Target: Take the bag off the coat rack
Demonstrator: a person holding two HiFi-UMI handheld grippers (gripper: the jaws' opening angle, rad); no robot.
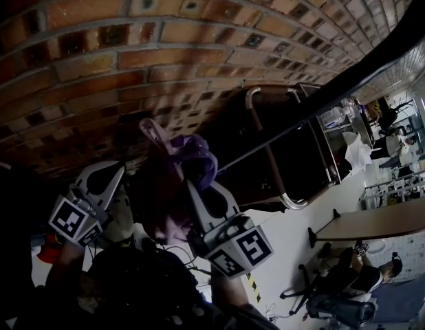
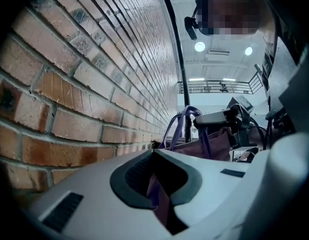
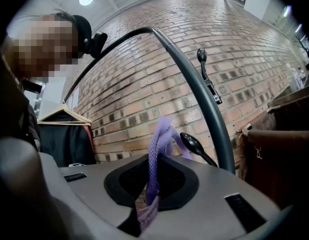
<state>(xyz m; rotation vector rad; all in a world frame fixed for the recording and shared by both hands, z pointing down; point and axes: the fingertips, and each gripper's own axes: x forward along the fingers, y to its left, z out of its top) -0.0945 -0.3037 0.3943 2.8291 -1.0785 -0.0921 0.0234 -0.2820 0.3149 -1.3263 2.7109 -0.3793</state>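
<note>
Gripping the bag [image 2: 214, 143] from two sides, both grippers were closed on purple cloth. The left gripper [image 2: 155, 158] had its jaws pinched together on a fold of the bag's fabric, close to the brick wall [image 2: 69, 84]. The right gripper [image 3: 150, 159] was clamped narrowly on the strap [image 3: 157, 144] — a band of purple webbing that ran up from between the pads and looped over just beside a black peg [image 3: 193, 144] of the coat rack [image 3: 204, 94]; whether the loop rested on that peg could not be told. Seen from the head view, the bag hung between the two grippers, in front of the wall and beside the rack's dark pole.
</note>
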